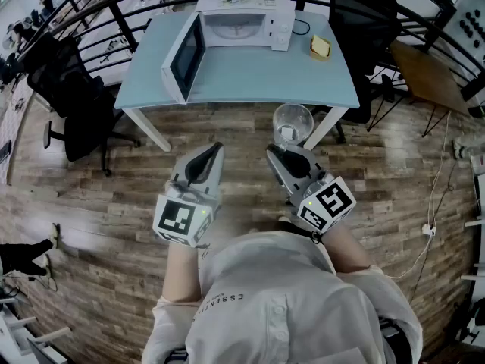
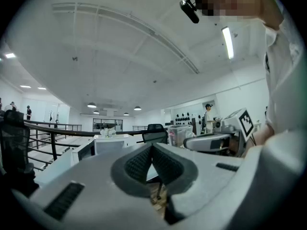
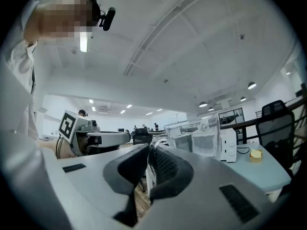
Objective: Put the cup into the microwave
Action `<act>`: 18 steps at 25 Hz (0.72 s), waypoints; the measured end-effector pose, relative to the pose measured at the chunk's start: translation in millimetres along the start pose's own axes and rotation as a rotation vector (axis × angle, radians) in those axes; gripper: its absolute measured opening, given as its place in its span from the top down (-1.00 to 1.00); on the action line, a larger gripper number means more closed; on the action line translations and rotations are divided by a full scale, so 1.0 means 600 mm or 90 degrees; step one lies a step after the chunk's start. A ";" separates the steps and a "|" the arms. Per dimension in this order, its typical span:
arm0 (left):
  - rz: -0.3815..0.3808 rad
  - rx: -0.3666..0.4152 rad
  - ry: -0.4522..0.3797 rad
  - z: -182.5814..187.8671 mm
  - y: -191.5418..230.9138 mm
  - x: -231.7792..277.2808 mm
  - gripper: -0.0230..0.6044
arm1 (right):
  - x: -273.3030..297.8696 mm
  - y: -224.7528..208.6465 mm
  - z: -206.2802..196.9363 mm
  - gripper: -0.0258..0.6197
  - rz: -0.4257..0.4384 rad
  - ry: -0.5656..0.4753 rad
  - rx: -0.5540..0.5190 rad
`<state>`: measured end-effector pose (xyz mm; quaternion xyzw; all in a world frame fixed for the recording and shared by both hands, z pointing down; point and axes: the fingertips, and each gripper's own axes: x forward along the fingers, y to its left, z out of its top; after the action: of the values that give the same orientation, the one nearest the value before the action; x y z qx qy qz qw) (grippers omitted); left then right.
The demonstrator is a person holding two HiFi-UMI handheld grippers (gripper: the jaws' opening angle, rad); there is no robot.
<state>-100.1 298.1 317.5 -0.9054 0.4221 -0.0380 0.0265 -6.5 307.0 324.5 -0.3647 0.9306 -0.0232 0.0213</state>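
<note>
1. While the right gripper (image 1: 277, 152) is nearly closed, its pads pinch the thin wall of the clear cup (image 1: 292, 122). In the right gripper view the wall runs edge-on between the two pads (image 3: 165, 163), w/ the rest of the cup to the right of the jaws.
2. Left gripper (image 1: 215, 149): jaws closed, tips meeting, nothing between them. It holds and touches nothing.
3. Pose: both grippers are level and point fwd toward the table (image 1: 303, 78). They sit side by side but apart, just in front of the person's (image 1: 280, 309) chest, each on a forearm reaching out from the torso.
4. Cup location: upright, mouth up, held in the air at the tip of the right gripper. It is over the wood floor (image 1: 114, 203) by the table's near edge and touches neither.
5. Microwave (image 1: 244, 21) is at the back of the table, well apart from the cup. Its door (image 1: 184, 61) is swung wide open to the left and the cavity faces the person.
6. Table also has a small yellow item (image 1: 320, 47) to the right of the microwave.
</note>
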 end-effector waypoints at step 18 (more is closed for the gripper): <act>0.014 -0.018 0.001 -0.014 0.023 0.007 0.92 | 0.015 -0.018 -0.009 0.82 -0.005 0.008 0.016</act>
<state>-108.7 285.7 324.7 -0.9009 0.4326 -0.0327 0.0138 -5.8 293.1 330.2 -0.3679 0.9289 -0.0374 0.0202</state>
